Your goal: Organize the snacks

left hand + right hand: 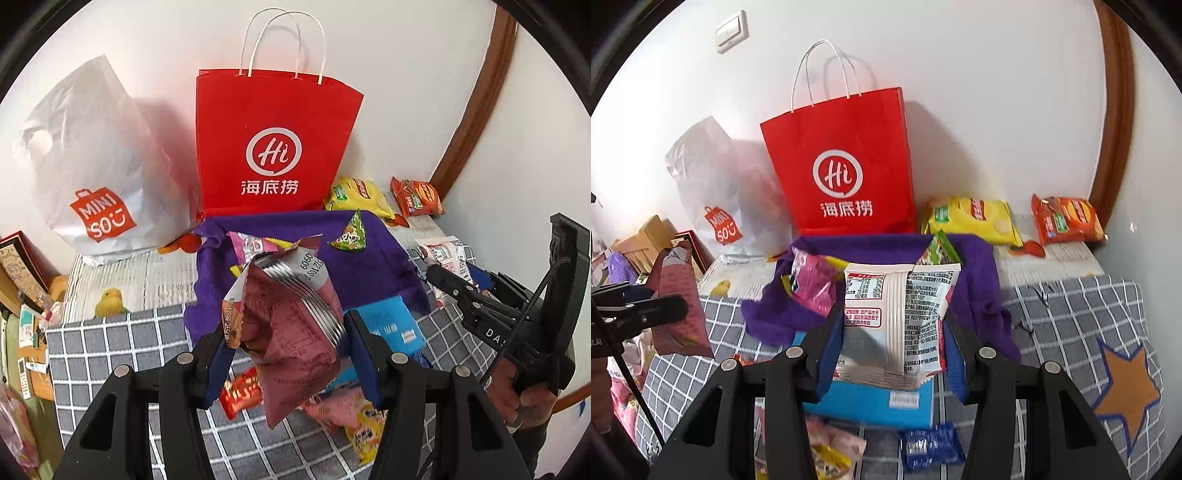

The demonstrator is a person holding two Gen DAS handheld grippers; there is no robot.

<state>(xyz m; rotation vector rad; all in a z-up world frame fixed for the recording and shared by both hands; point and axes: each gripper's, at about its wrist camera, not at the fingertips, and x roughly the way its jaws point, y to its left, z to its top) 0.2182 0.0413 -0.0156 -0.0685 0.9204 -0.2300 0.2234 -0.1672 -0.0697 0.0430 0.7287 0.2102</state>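
Above the grey checked bed cover, each gripper carries one snack clear of the pile. The left gripper has its fingers pinching a maroon foil snack packet across its middle, the packet hanging tilted with its crimped back seam showing. The right gripper has its fingers pinching a white foil snack packet with red nutrition print, held upright and square between them.

Both packets look light, thin-walled and crinkly, probably puffed with air and slippery on the foil. I judge a grip across the flat body or on the stiffer sealed edge safest, with gentle pressure so the contents are not crushed.

Behind them stand a red paper carrier bag with white handles and a white plastic shopping bag, with a purple fleece cloth spread in front.

Only the right wrist view shows the orange star patch and the wall switch; only the left wrist view shows the person's hand on the right gripper's handle.
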